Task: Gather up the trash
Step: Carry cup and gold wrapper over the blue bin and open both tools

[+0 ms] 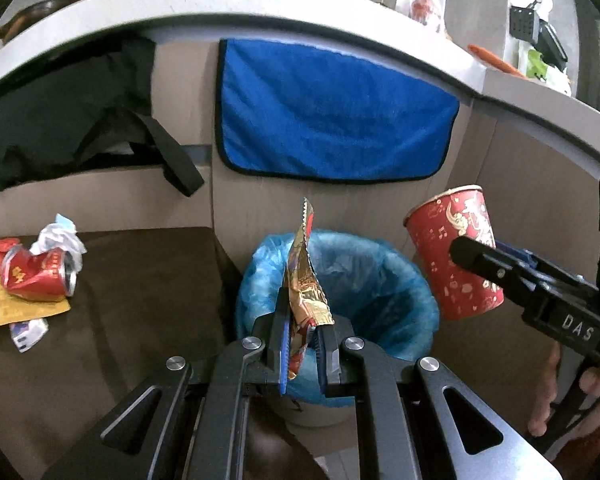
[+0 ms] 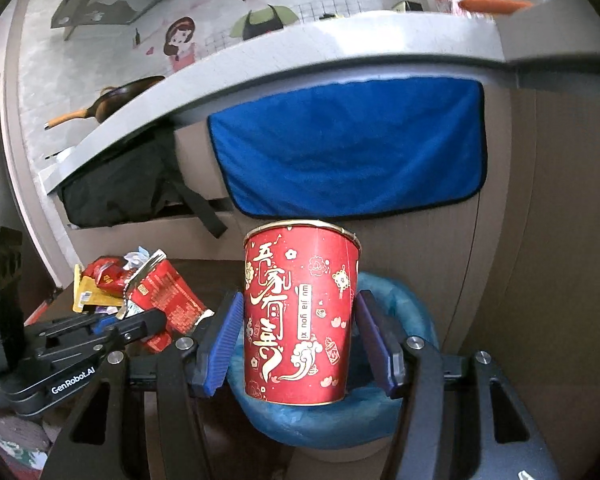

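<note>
red paper cup [image 2: 300, 312] between jaws, over bin [image 2: 404, 304]

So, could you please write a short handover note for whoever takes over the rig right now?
Left gripper: shut on the snack wrapper, over the blue-lined bin.
Right gripper: shut on the red paper cup, upright, by the bin's rim.
Done: both items lifted; no trash visible in the bin.
Left: drop both, then fetch the crushed can, tissue and yellow packet from the brown cushion.

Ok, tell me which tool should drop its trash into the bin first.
Left. Its tool holds the snack wrapper directly over the blue-lined bin, while the right tool holds the red cup near the bin's right rim.
</note>
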Motion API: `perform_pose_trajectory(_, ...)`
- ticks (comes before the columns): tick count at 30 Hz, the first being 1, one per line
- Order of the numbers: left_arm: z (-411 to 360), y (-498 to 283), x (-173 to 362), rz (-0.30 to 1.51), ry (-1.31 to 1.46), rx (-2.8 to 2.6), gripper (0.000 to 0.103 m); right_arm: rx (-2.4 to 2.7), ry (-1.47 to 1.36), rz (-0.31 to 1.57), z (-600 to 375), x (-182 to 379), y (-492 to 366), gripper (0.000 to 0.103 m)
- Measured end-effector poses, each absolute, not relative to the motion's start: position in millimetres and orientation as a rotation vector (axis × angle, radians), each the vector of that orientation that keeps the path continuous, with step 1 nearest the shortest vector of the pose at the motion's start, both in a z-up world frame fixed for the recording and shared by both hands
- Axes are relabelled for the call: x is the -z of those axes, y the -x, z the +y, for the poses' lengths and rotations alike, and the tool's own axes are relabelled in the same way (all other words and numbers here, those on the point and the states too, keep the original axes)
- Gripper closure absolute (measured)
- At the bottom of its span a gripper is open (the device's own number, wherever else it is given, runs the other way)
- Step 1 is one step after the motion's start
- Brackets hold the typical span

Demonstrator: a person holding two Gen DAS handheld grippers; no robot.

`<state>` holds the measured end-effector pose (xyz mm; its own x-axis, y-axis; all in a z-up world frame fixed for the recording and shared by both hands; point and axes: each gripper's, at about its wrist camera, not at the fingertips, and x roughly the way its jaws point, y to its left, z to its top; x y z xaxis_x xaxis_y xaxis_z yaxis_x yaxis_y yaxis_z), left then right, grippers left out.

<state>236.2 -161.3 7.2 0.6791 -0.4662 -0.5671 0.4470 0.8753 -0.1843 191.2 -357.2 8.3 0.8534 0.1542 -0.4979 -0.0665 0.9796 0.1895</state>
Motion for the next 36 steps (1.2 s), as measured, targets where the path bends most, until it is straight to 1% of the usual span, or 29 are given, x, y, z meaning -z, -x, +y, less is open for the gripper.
perform_pose_trajectory(19, -188, -287, 26, 0.762, 0.026, 0.566, 0.092, -0.095, -0.257, 0.661, -381, 42, -244, 0.048)
perform_pose_trajectory(36, -198, -306, 43, 0.827, 0.048, 0.615, 0.092, -0.068, -0.240, 0.721, -385, 61, -265, 0.048)
